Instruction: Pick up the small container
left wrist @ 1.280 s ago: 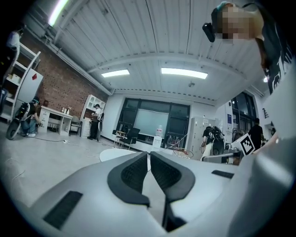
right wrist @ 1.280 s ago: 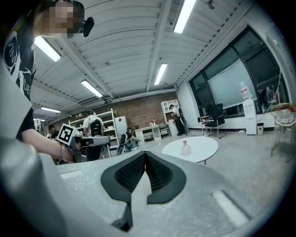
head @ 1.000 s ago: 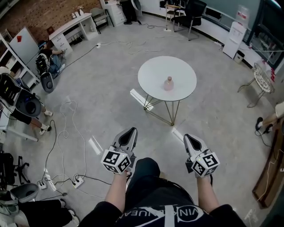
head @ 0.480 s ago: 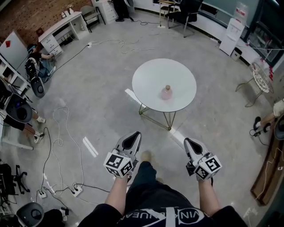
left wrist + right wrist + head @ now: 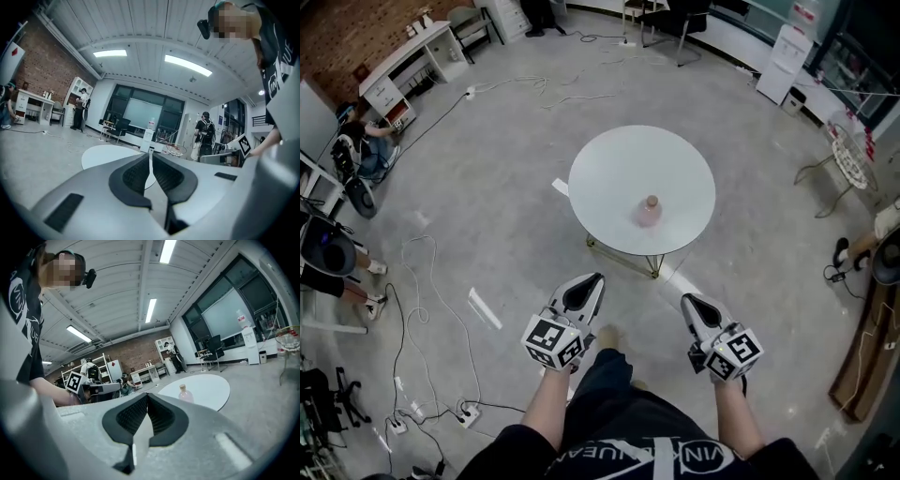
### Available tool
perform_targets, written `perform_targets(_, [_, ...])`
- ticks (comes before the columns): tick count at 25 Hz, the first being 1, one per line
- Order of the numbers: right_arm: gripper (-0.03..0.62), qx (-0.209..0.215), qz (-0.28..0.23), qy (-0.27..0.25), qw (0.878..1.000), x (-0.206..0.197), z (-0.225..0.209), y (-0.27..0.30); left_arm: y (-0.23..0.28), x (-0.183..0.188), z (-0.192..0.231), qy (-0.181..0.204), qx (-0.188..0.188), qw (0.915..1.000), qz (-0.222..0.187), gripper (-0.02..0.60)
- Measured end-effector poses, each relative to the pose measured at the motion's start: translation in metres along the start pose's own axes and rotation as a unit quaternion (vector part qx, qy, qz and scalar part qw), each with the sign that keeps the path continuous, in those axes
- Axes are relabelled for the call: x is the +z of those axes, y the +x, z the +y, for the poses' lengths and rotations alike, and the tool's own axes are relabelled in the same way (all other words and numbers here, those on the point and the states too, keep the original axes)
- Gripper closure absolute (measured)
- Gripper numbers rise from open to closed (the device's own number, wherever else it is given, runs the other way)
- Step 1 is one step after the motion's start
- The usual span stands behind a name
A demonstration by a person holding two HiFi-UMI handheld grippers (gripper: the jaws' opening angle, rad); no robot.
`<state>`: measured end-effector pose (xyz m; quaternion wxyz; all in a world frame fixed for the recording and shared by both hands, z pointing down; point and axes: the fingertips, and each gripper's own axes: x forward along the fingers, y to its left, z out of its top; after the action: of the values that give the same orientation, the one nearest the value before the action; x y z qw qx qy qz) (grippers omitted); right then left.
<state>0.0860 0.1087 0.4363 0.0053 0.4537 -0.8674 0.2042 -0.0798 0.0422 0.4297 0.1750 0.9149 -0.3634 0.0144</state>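
Hanging at seven o'clock in the head view, the left gripper (image 5: 594, 278) has its jaws pressed together on nothing. The small container (image 5: 651, 210) stands upright near centre on the round white table (image 5: 609, 169), well apart from both claws, and the right gripper (image 5: 685, 299) at five o'clock is likewise closed and empty. Judging by this, nothing is done yet: reaching, opening and grasping all remain.

Translucent pink plastic container (image 5: 650, 210) on smooth matt white table (image 5: 609, 178).
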Motion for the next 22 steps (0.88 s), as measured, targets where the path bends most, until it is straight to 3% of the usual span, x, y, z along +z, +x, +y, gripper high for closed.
perform_targets(11, [0.589, -0.03, 0.012, 0.025, 0.999, 0.009, -0.036, 0.047, 0.065, 0.012, 0.039, -0.007, -0.043, 0.9989, 0.019, 0.557])
perform_targets(22, [0.588, -0.044, 0.018, -0.002, 0.999, 0.004, -0.072, 0.096, 0.113, -0.01, 0.058, -0.013, -0.085, 0.9956, 0.036, 0.557])
